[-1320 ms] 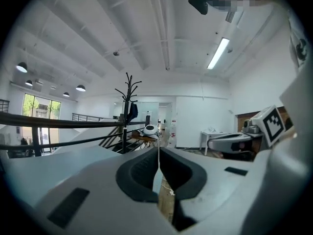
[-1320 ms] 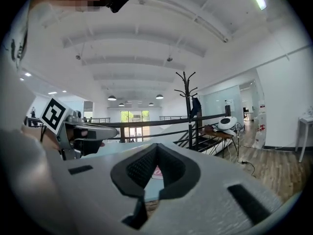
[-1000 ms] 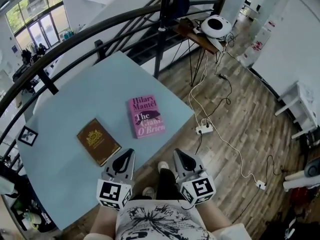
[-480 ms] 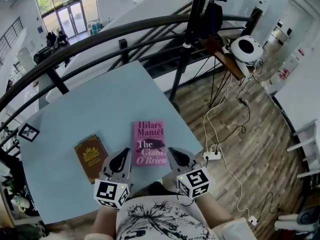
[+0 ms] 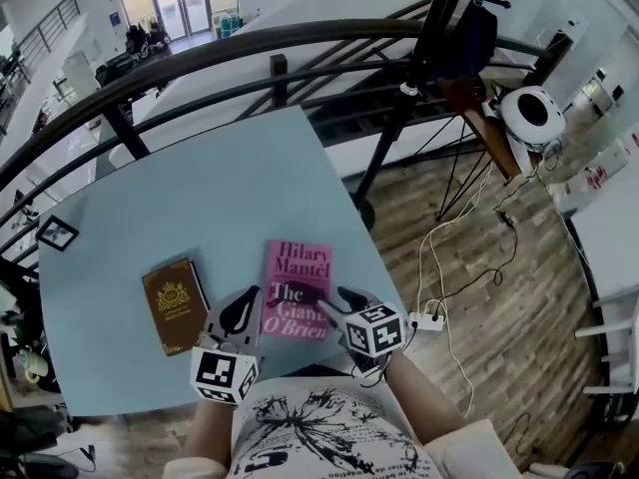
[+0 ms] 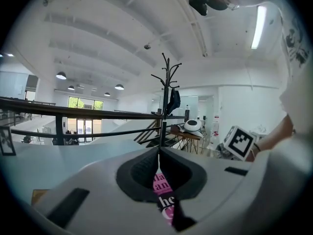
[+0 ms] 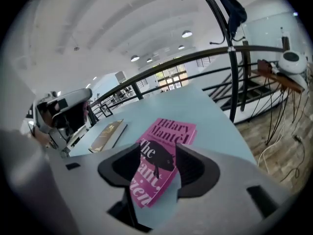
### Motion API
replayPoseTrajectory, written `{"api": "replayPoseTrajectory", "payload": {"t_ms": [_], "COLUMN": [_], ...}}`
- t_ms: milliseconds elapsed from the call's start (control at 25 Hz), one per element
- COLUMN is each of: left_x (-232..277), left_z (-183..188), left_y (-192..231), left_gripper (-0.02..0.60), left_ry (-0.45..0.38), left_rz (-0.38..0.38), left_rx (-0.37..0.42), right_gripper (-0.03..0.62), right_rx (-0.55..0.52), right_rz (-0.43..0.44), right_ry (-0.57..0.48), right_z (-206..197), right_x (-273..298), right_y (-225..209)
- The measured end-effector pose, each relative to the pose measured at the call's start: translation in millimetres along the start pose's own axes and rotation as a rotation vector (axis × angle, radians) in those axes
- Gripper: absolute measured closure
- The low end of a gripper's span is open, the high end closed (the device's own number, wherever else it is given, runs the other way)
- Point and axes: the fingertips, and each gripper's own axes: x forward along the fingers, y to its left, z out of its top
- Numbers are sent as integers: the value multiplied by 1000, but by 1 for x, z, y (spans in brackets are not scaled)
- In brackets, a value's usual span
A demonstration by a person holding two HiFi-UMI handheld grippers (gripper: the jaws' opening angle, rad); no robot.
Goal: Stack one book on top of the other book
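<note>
Tabletop (image 5: 200,198): left hand-held gripper (image 5: 250,295) shut, right hand-held gripper (image 5: 335,301) opening, empty, over pink book (image 5: 301,265)

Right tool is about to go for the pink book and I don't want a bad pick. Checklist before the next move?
1. Right tool jaws apart: ok. They are opening, with the pink book lined up between them and the pads not on it.
2. Left tool out of the way: cannot tell. It is shut and empty, but its tip sits close to the pink book's left edge.
3. Pink book flat, cover up: ok.
4. Brown book top free to stack on: ok. It lies flat on the table, apart from the pink book.
5. Room for a jaw under the pink book's near edge: cannot tell.
</note>
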Motion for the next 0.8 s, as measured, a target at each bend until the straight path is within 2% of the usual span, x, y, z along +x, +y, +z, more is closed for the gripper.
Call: {"api": "replayPoseTrajectory", "payload": {"t_ms": [160, 400, 640, 800], "left_x": [14, 29, 43, 54], "left_z": [-23, -58, -105, -132], "left_y": [5, 12, 18, 18], "left_gripper": [569, 569, 569, 568], "left_ry": [49, 139, 377, 517], "left_rz": [5, 7, 18, -41], "left_rx": [-11, -42, -97, -165], "right_gripper": [338, 330, 365, 378], "right_rx": [137, 260, 293, 311], "right_rz": [22, 36, 13, 29], "right_ry": [92, 158, 218, 222], "right_z": [-24, -40, -50, -50], "right_x": [34, 66, 79, 80], "right_y": [-20, -30, -29, -29]}}
